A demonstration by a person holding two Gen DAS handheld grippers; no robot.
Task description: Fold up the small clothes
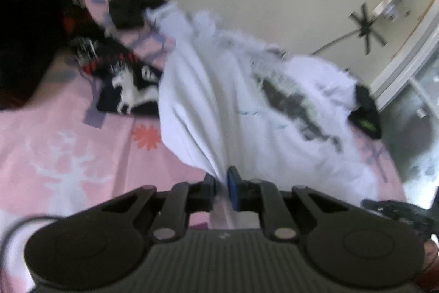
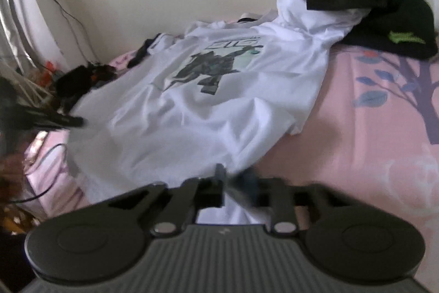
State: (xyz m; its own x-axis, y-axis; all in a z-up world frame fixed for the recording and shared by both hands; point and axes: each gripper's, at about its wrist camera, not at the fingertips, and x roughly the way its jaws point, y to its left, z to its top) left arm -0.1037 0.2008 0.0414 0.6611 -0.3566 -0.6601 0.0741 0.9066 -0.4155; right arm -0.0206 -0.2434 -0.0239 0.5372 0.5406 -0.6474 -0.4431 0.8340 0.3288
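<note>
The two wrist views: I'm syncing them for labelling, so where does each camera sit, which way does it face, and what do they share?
Left wrist: on the left gripper, looking along its fingers, shut on the white T-shirt; beyond, pink bedsheet and wall.
Right wrist: on the right gripper, facing across the T-shirt's print; fingers shut on its hem; a black garment behind.
Shared: the same white T-shirt, bedsheet and wall.

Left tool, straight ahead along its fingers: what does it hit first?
The white T-shirt itself. The left tool is already shut on a bunched edge of it, and more white cloth lies directly ahead on the pink bed sheet. Beyond that probably the wall, though blur makes depth unclear.
</note>
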